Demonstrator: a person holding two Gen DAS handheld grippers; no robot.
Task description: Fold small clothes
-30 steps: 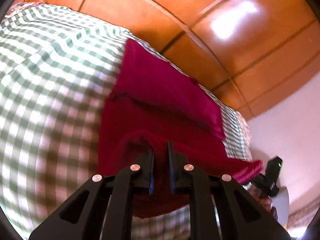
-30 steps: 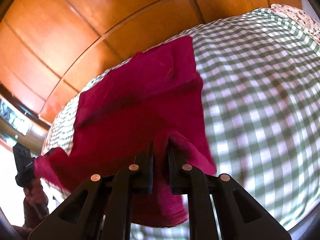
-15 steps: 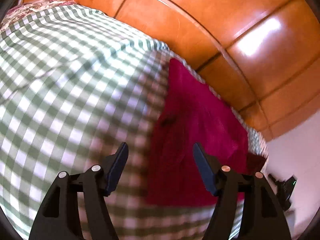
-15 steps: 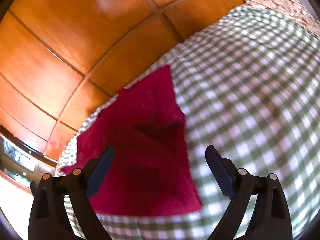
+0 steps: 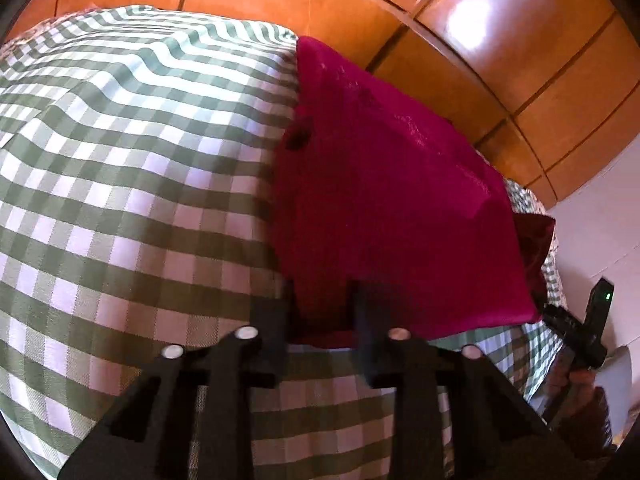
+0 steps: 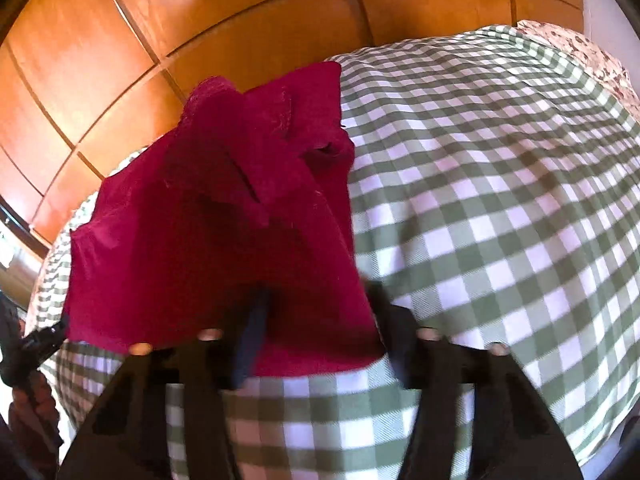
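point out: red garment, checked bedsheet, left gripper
red garment (image 5: pixel 392 200), left wrist view, middle of the cloth
checked bedsheet (image 5: pixel 132 168), left wrist view, bare part beside the garment
left gripper (image 5: pixel 324 308), left wrist view, midway between fingertips

Fuzzy crimson cloth garment (image 5: pixel 384 200); woven gingham sheet (image 5: pixel 120 160); glossy wood panels (image 5: pixel 500 32).

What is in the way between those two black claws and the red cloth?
Nothing visible. The red cloth lies on the checked bedcover, and both the left gripper and the right gripper are already at its near edge, with their fingers apart and the hem between them.
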